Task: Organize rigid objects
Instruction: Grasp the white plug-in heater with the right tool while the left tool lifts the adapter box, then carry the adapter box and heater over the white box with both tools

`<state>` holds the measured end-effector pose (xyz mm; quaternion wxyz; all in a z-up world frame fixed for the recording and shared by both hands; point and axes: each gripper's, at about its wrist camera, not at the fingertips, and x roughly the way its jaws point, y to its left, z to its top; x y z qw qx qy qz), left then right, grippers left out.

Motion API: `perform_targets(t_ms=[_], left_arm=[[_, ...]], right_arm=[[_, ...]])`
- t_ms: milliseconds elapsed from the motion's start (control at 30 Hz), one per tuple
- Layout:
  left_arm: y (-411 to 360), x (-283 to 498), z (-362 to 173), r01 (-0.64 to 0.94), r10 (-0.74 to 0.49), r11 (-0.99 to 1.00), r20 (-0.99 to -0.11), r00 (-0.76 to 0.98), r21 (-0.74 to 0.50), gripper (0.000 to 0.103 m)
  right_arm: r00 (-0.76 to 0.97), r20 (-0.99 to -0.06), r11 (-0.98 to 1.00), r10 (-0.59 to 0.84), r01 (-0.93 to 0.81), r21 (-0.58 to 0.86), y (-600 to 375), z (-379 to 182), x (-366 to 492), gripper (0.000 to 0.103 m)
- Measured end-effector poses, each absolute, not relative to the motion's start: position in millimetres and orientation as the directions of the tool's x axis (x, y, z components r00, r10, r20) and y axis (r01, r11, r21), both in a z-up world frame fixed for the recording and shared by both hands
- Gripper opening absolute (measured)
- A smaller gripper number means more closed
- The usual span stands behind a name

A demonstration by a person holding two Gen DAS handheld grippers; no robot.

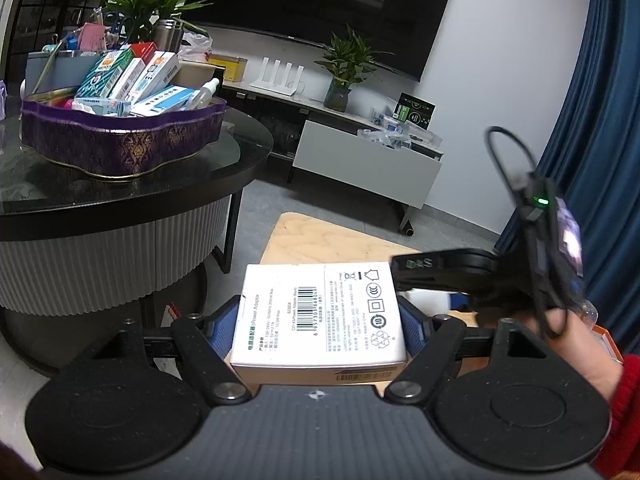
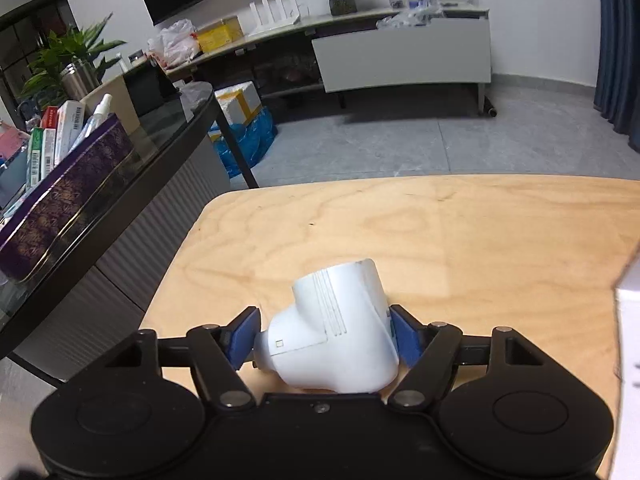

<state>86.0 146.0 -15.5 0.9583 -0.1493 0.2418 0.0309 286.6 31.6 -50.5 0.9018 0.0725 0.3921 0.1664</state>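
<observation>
While a wall-mounted television (image 1: 320, 4) and a long low media cabinet (image 1: 368, 160) filled the far side of the room, a round dark-topped table (image 1: 132, 184) stood to the left, next to a pale wooden table (image 2: 440, 232). On the round table sat a purple scalloped tin (image 1: 120, 140), packed with upright cartons and a small spray bottle (image 1: 204, 94). Potted plants (image 1: 348, 68) and a white router (image 1: 280, 76) lined the cabinet top.

Over the near edge of the wooden table, the left hand-held gripper (image 1: 320, 328) was clamped on a white power adapter box (image 1: 320, 312), its blue pads (image 1: 220, 332) pressed against the two sides, with the barcode label facing up. The box was held above the table rather than resting on it.

In the right wrist view, the right hand-held gripper (image 2: 324, 336) straddled a white plastic fitting (image 2: 340, 332) lying on the wooden table near its front edge. The blue pads (image 2: 242, 336) stood just beside the fitting on each side; whether they pressed on it could not be told. A hand (image 1: 560, 336) with a red sleeve (image 1: 624, 412) carried that gripper at the right of the left wrist view, a green light (image 1: 542, 201) lit on its body.
</observation>
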Motion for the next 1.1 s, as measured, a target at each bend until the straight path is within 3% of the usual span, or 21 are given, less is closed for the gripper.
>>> perform_targets(t_ms=[300,600,867,1100], left_arm=[[120.2,78.4,-5.1,-0.066,-0.054,0.967,-0.453,0.89,-0.246,0.079],[27.5,50.0,34.4,0.141,-0.234,0.959,-0.404,0.884,-0.245,0.079],[-51.0,27.4,68.8,0.271,-0.324,0.944,-0.37,0.87,-0.19,0.079],[-79.1,15.3,57.4,0.284,-0.323,0.946,-0.385,0.864,-0.157,0.079]], right_arm=[[0.77,-0.526,0.932,0.361,-0.283,0.225,-32.6,30.4,197.0,0.084],[0.908,-0.385,0.984,0.163,-0.123,0.127,-149.9,82.2,74.6,0.084],[0.956,-0.292,0.997,0.019,0.003,0.075,-206.4,91.6,1.9,0.084],[0.96,-0.281,0.992,-0.013,0.048,0.118,-238.9,78.7,-26.0,0.084]])
